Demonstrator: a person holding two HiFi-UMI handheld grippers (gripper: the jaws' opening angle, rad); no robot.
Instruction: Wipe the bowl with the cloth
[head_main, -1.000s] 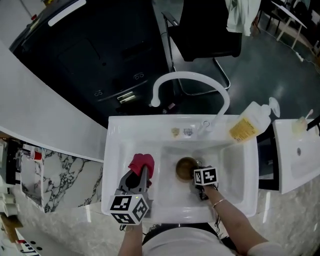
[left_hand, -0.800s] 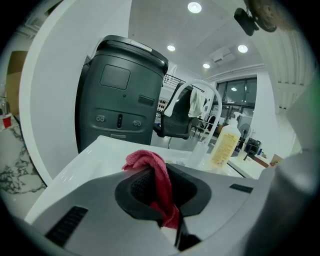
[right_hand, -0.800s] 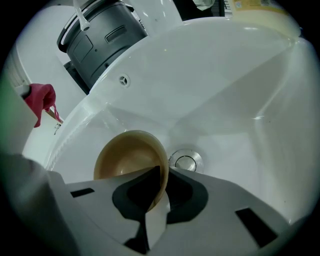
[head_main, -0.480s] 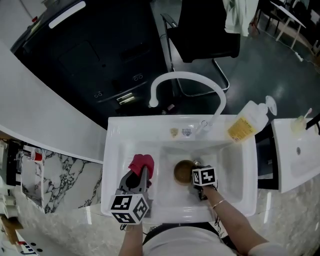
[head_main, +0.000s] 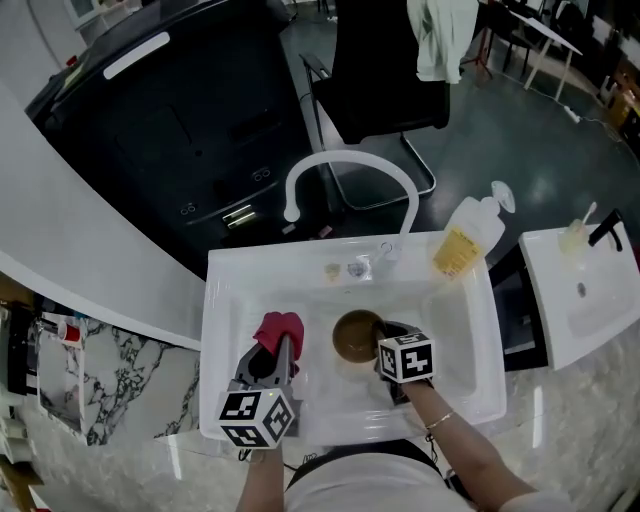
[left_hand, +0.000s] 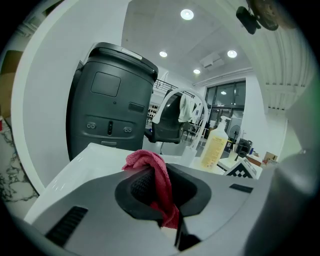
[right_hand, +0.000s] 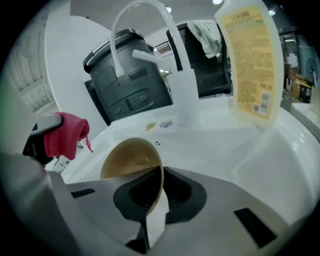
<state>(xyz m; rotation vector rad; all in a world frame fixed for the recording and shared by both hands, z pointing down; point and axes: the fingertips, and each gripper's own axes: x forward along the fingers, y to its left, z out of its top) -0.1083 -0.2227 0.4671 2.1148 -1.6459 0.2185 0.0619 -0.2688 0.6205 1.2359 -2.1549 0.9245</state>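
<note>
Gripping the cloth (left_hand: 151, 164) in my left claw (left_hand: 165, 196), I've just closed my right claw (right_hand: 157, 190) on the empty bowl (right_hand: 131, 157) at its three-o'clock rim.

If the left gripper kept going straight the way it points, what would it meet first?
Most likely the white sink, at its back ledge left of the tap, the cloth touching first; depth is unclear.

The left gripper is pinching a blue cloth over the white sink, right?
Not blue: the cloth is red, as the left gripper view shows. The left gripper does pinch it over the white sink.
</note>
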